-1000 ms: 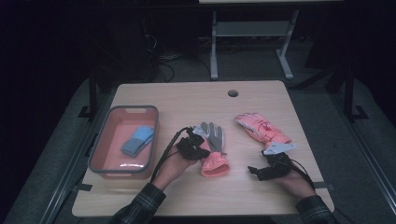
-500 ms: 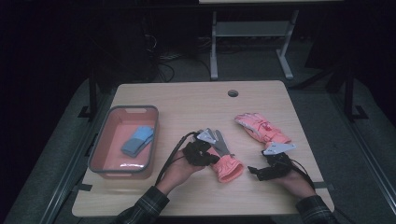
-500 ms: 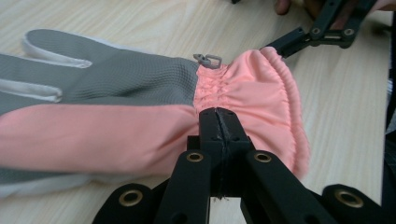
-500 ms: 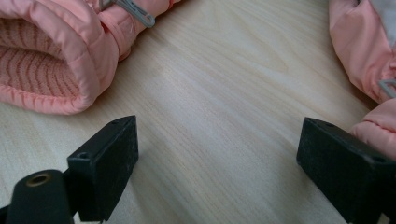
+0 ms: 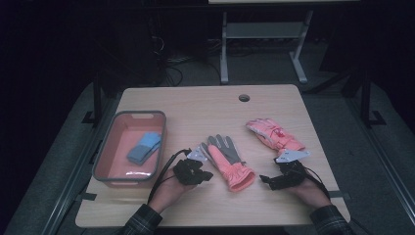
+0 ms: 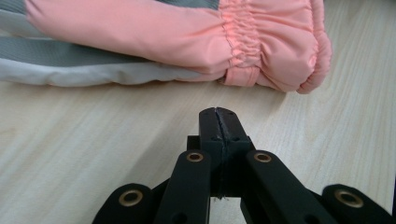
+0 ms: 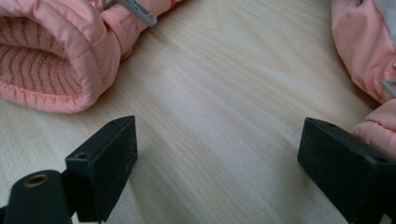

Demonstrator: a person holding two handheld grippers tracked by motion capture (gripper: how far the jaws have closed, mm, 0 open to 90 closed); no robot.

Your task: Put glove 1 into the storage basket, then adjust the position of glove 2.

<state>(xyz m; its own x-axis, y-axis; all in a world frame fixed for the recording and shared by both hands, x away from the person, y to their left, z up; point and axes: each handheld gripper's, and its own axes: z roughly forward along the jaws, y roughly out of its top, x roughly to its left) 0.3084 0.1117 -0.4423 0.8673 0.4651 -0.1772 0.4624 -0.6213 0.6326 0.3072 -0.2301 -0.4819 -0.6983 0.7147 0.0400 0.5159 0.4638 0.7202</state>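
Fingers of the left gripper (image 6: 218,122) are pressed flat together with nothing between them, tips resting just short of the gathered cuff of the pink and grey padded glove (image 6: 187,37). In the high view this left gripper (image 5: 193,171) sits near the front edge of the light wooden table (image 5: 195,105), just left of that glove (image 5: 227,161), which lies palm-side grey, fingers pointing far, cuff near. Right gripper (image 7: 219,154) has its jaws spread wide over bare tabletop, holding nothing; one glove cuff lies to each side of the gap. From above, the right gripper (image 5: 284,178) rests near the front right, just near of the second pink padded glove (image 5: 274,134). Grey-rimmed pink plastic bin (image 5: 105,161) stands at left, with a folded blue cloth (image 5: 144,147) inside.
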